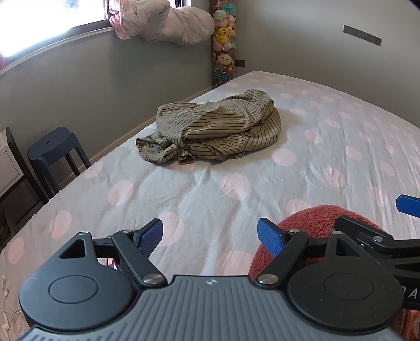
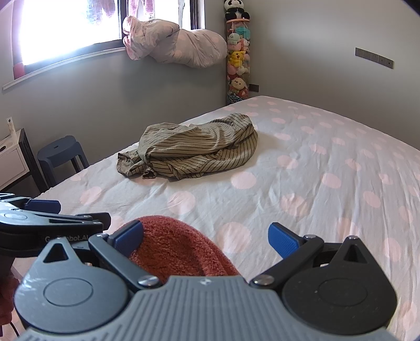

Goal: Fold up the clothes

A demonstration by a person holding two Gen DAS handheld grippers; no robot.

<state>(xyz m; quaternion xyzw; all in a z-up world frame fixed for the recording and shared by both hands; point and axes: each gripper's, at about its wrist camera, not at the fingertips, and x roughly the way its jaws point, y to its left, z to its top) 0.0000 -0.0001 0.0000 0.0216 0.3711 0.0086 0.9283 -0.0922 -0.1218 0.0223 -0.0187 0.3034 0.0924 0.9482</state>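
Observation:
A crumpled beige shirt with dark stripes (image 1: 215,128) lies in a heap on the polka-dot bed sheet (image 1: 183,199), toward the far left side; it also shows in the right wrist view (image 2: 191,148). A red fluffy garment (image 1: 309,223) lies at the near edge of the bed, below and between both grippers (image 2: 178,244). My left gripper (image 1: 210,236) is open and empty, well short of the striped shirt. My right gripper (image 2: 206,238) is open and empty over the red garment; its blue finger shows in the left wrist view (image 1: 408,206).
A dark stool (image 1: 52,149) and a white cabinet (image 2: 13,157) stand left of the bed by the grey wall. A rolled pink duvet (image 1: 168,21) rests on the window sill. A tall tube of plush toys (image 1: 224,39) stands in the corner.

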